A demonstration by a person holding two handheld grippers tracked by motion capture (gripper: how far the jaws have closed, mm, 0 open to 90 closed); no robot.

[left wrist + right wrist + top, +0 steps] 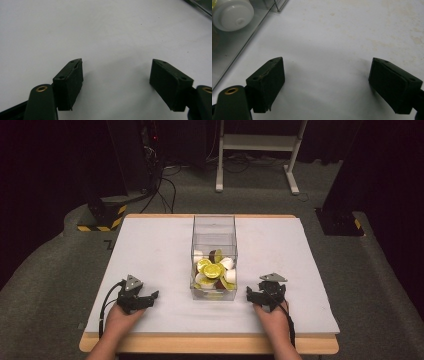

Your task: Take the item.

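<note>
Two open, empty claws, left claw (152,296) and right claw (251,293), flank our clear box (214,251) of coins near the bench's front edge, right one nearer.

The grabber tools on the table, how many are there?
2. The left tool rests on the white table, left of the clear box; the right tool rests to the box's right. Both are open and empty.

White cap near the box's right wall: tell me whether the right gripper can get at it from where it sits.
Probably not directly: the clear box wall stands between the open right gripper and the white cap. Reaching in from above looks possible.
</note>
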